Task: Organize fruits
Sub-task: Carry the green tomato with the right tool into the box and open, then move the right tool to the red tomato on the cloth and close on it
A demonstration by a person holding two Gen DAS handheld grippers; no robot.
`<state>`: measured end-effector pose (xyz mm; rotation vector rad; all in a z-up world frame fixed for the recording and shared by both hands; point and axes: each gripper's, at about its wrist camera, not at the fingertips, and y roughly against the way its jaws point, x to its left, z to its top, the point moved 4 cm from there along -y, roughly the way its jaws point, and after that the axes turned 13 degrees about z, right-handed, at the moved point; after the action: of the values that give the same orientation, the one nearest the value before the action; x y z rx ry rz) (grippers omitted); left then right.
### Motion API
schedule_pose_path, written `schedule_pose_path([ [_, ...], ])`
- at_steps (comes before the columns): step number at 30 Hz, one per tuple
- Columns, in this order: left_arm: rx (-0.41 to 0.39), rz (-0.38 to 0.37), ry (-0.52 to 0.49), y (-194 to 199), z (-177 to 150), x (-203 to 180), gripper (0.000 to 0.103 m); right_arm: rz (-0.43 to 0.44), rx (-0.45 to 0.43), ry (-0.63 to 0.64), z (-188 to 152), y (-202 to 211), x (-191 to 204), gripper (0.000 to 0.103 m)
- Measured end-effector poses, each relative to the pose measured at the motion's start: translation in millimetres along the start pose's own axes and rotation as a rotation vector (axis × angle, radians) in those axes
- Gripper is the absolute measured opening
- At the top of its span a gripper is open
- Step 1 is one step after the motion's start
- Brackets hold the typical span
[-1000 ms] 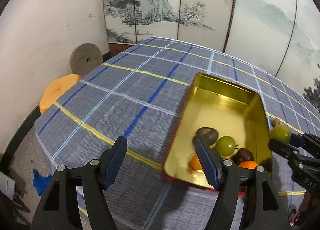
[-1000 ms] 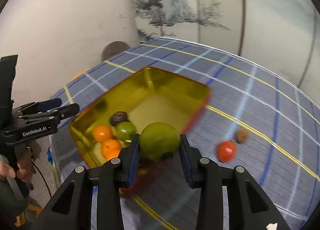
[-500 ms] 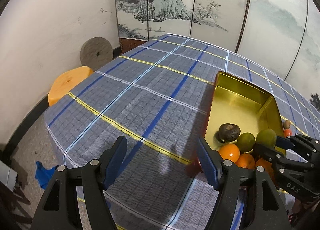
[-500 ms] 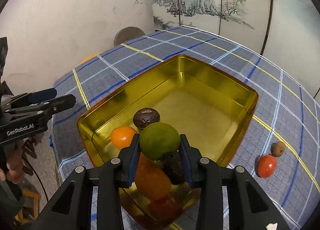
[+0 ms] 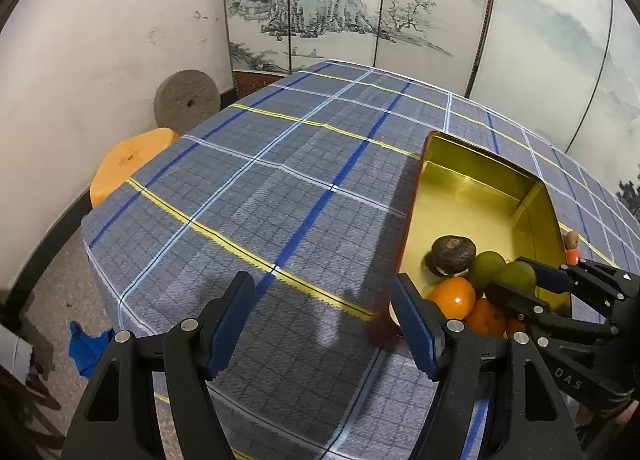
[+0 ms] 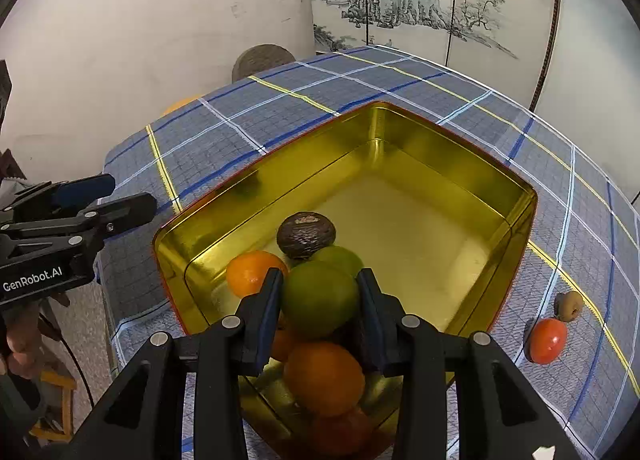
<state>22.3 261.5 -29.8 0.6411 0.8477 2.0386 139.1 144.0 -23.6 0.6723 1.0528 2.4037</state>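
Right wrist: R claw (image 6: pixel 319 296) clamps green fruit (image 6: pixel 320 298) inside tin (image 6: pixel 516 188); far half free. L claw (image 5: pixel 322 318) apart.

Gold tin (image 6: pixel 472 164), rectangular, red outside, open top, sits on plaid cloth; far half bare. Fruit clustered at near end: dark wrinkled brown fruit (image 6: pixel 306 235) upright at back, green fruit (image 6: pixel 342 258) just beside it, orange (image 6: pixel 252 272) to its left, second orange (image 6: pixel 324 378) nearest. Larger green fruit (image 6: pixel 320 298) above the pile, pinched between blue pads. Outside the tin on its right: red tomato (image 6: pixel 547 340) and small brown fruit (image 6: pixel 569 306), near each other on the cloth.
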Motion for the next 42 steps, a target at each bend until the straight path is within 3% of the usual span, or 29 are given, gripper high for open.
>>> schedule_pose_path([
  [10,-0.005,-0.018,-0.007,3,2,-8,0.071,0.010,-0.025,0.003,-1,9,7,0.043],
  [15,-0.014,-0.034,-0.015,7,4,-16,0.071,-0.007,-0.087,-0.008,-3,33,3,0.045],
  [20,-0.024,-0.061,-0.037,12,8,-33,0.071,-0.095,-0.139,-0.054,-15,64,-27,0.049],
  [27,-0.030,-0.093,-0.083,14,11,-58,0.071,-0.234,-0.121,-0.182,-44,82,-97,0.049],
  [33,-0.026,-0.112,-0.122,15,14,-80,0.071,-0.253,-0.109,-0.249,-54,77,-130,0.048],
  [42,-0.027,-0.150,-0.177,22,18,-117,0.071,-0.242,-0.079,-0.254,-57,57,-142,0.042],
])
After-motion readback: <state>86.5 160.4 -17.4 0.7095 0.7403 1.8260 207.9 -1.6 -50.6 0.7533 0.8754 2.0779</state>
